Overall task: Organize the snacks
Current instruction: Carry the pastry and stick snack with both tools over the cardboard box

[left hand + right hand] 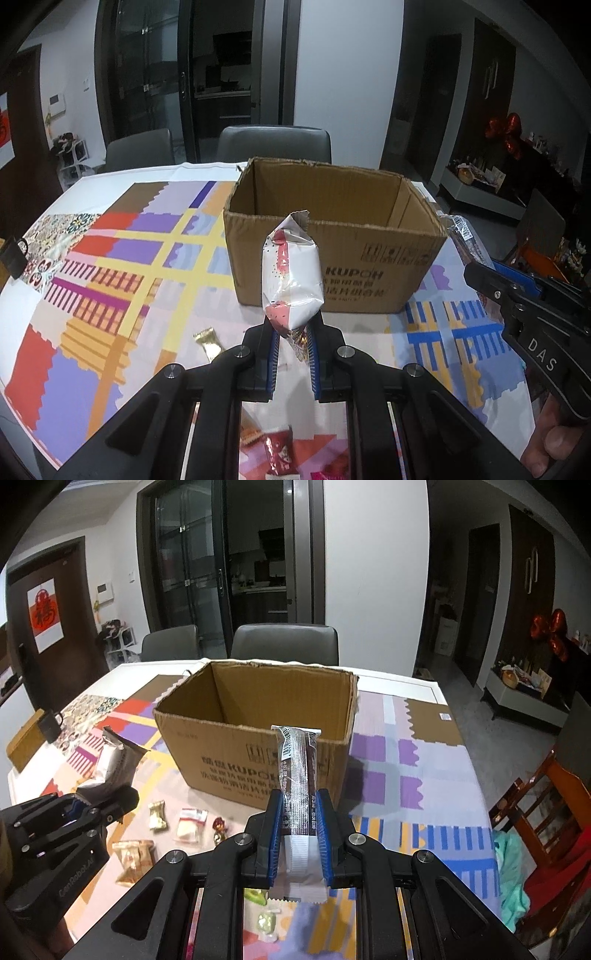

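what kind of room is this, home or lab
Most likely a home dining room: a table under a colourful patchwork tablecloth, grey padded dining chairs behind it, and a kitchen visible through dark glass sliding doors.

"KUPOH" on cardboard box (pixel 369 275), "DAS" on right gripper (pixel 541 354), "GenRobot.AI" on left gripper (pixel 79 875)

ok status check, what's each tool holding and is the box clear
Left tool shut on white-and-pink snack pack. Right tool shut on long dark snack bar. Cardboard box open ahead, nothing blocking; loose snacks on tablecloth.
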{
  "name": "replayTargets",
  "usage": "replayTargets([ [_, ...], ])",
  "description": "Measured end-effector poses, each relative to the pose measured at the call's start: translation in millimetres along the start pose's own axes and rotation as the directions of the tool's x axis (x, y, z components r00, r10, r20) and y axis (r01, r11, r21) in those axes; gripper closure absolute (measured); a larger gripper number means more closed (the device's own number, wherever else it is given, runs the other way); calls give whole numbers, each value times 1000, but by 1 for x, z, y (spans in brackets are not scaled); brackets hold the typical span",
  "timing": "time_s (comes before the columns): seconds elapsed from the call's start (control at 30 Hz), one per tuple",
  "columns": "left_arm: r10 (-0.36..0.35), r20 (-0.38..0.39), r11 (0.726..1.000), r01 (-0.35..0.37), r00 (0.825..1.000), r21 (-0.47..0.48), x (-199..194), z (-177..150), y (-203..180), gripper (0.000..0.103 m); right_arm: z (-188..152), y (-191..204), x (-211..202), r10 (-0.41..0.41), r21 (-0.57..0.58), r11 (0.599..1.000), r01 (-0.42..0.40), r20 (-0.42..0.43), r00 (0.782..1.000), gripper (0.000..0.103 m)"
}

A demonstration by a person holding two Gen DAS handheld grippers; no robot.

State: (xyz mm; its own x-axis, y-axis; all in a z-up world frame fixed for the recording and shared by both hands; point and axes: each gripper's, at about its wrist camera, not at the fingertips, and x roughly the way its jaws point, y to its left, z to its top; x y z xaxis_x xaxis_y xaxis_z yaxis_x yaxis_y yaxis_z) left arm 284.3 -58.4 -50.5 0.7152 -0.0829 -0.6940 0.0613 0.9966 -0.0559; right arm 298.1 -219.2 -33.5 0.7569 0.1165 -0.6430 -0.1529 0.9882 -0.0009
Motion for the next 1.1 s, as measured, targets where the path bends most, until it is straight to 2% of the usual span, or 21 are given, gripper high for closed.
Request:
replayTargets([
  [0.7, -9, 43, 998, 6, 999, 63, 15, 57, 1, 88, 48, -1, 15, 10, 7, 1000, -11, 53, 999, 84],
  [1.1, -25, 59, 997, 20, 998, 79, 39, 92, 2, 88, 75, -5, 35, 11, 11, 1000, -12, 76, 997, 84],
])
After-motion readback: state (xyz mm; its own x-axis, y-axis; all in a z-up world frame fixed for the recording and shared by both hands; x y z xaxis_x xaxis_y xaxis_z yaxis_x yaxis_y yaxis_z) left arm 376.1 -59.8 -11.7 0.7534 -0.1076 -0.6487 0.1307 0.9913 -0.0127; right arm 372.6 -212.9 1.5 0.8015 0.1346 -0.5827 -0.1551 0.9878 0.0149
